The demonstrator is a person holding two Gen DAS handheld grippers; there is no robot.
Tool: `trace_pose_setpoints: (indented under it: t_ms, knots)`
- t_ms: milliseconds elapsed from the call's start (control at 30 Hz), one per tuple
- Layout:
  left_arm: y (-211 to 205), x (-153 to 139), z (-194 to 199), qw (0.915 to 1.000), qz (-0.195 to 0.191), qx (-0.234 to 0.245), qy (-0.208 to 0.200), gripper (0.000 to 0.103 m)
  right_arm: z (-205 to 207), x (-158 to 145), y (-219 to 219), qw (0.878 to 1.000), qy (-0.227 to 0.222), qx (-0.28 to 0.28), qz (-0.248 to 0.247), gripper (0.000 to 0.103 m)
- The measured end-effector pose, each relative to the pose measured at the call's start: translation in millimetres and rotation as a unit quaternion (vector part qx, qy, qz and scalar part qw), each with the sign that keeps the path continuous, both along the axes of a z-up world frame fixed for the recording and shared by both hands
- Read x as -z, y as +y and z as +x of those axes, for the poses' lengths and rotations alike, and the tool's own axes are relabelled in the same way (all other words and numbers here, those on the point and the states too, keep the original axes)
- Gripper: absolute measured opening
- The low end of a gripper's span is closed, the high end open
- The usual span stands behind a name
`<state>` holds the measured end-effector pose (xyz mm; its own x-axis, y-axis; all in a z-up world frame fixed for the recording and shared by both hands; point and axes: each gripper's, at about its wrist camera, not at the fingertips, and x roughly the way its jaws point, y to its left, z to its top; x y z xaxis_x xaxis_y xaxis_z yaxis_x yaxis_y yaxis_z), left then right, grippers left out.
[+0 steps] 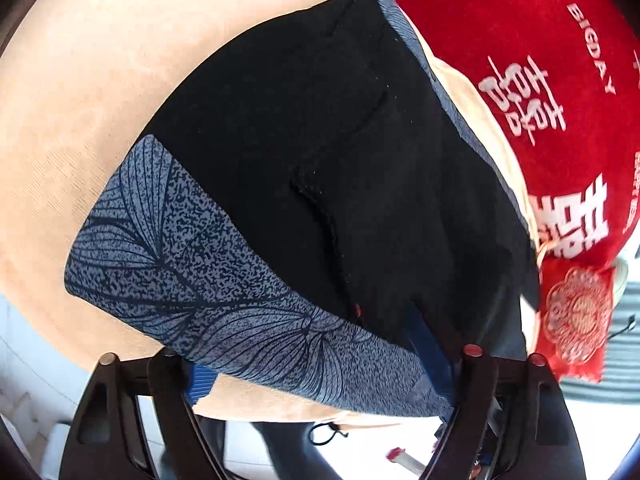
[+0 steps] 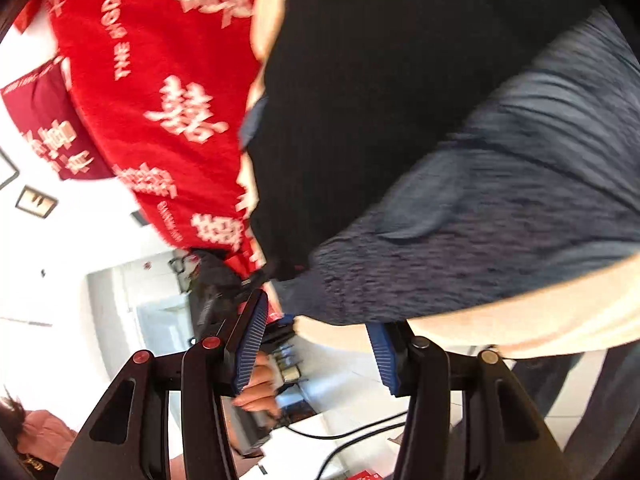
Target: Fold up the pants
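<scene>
Soft peach cushion [image 1: 72, 92] under folded black pants with a blue leaf-print band [image 1: 280, 168], long way from lower left to upper right, near edge just above open, empty left gripper [image 1: 320, 372]; right gripper [image 2: 316, 344] open too.

Setting: peach-beige cushioned surface [image 1: 80, 92], red cloth [image 1: 520, 40] beyond it, bright daylight.

The red cloth, printed with white characters and "THE BIGDAY", fills the upper right of the left wrist view. White floor [image 1: 24, 360] shows at lower left there. In the right wrist view, a white wall [image 2: 80, 240] at left carries a small framed plate [image 2: 36, 202]; a pale doorway or cabinet [image 2: 156, 312] sits lower centre, blurred.
</scene>
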<state>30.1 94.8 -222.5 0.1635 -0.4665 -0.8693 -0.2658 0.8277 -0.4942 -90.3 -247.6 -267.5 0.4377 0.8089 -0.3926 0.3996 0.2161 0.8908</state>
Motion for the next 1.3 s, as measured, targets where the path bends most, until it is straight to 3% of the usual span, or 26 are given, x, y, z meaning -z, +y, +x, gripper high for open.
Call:
trace_pose_setpoints:
  t_ms: [133, 200, 233, 267, 333, 433, 600, 767, 900, 933, 1033, 1067, 1133, 1200, 1233, 1267, 1300]
  knots:
    - [-0.8, -2.4, -1.1, 0.9998, 0.008, 0.020, 0.003, 0.077, -20.2, 16.0, -19.7, 0.998, 0.026, 0.060, 0.015, 0.054]
    - [-4.9, -3.1, 2.7, 0.9994, 0.022, 0.026, 0.006, 0.065, -25.6, 20.0, -30.6, 0.993, 0.034, 0.105, 0.048, 0.050]
    - [-4.9, -3.4, 3.3, 0.9990, 0.030, 0.030, 0.008, 0.055, -26.4, 19.4, -34.3, 0.990, 0.035, 0.121, 0.060, 0.030]
    - [-2.0, -4.5, 3.4, 0.9988, 0.035, 0.032, 0.011, 0.037, -25.9, 16.5, -37.5, 0.989, 0.039, 0.130, 0.064, 0.008]
    - [4.3, -8.2, 4.0, 0.9990, 0.026, 0.032, 0.016, 0.028, -16.8, -2.8, -40.6, 0.992, 0.036, 0.112, 0.042, 0.008]
    - [7.0, -28.1, 9.7, 0.9991, 0.026, 0.031, 0.008, 0.028, 10.9, -46.1, -44.5, 0.999, 0.000, 0.050, -0.006, 0.008]
    - [-3.2, -83.4, 41.4, 0.9989, 0.016, 0.020, -0.039, 0.028, 88.1, -105.9, -65.6, 0.997, -0.051, -0.036, -0.049, 0.008]
    - [-22.5, -118.9, 116.1, 0.9946, 0.015, 0.010, -0.102, 0.028, 186.9, -127.7, -93.3, 0.990, -0.069, -0.090, -0.084, 0.011]
    - [-48.0, -106.2, 179.3, 0.9902, 0.063, 0.023, -0.123, 0.029, 271.5, -113.6, -101.8, 0.983, -0.051, -0.126, -0.121, 0.012]
    - [-51.4, -97.7, 190.4, 0.9887, 0.084, 0.027, -0.121, 0.034, 289.2, -103.6, -102.5, 0.982, -0.042, -0.133, -0.128, 0.012]
    - [-60.0, -57.8, 221.7, 0.9812, 0.162, 0.027, -0.101, 0.067, 327.0, -62.7, -102.7, 0.974, -0.002, -0.155, -0.165, 0.012]
    - [-60.6, -46.6, 229.8, 0.9791, 0.180, 0.020, -0.093, 0.071, 338.0, -45.0, -102.6, 0.972, 0.017, -0.160, -0.170, 0.012]
    - [-61.8, -29.3, 242.2, 0.9791, 0.191, 0.009, -0.068, 0.071, 344.9, -20.0, -103.6, 0.971, 0.045, -0.161, -0.169, 0.012]
    - [-61.7, -28.9, 243.6, 0.9788, 0.195, 0.000, -0.063, 0.071, 347.3, -17.7, -103.2, 0.973, 0.051, -0.157, -0.164, 0.013]
    - [-60.5, -35.3, 240.7, 0.9783, 0.196, -0.001, -0.066, 0.071, 348.3, -21.5, -101.4, 0.971, 0.047, -0.166, -0.165, 0.020]
    - [-59.8, -40.6, 238.2, 0.9778, 0.198, -0.001, -0.069, 0.071, 347.6, -28.7, -99.0, 0.969, 0.036, -0.180, -0.167, 0.043]
    - [-59.6, -50.0, 233.8, 0.9766, 0.202, -0.001, -0.073, 0.071, 347.6, -37.9, -95.1, 0.966, 0.023, -0.194, -0.169, 0.058]
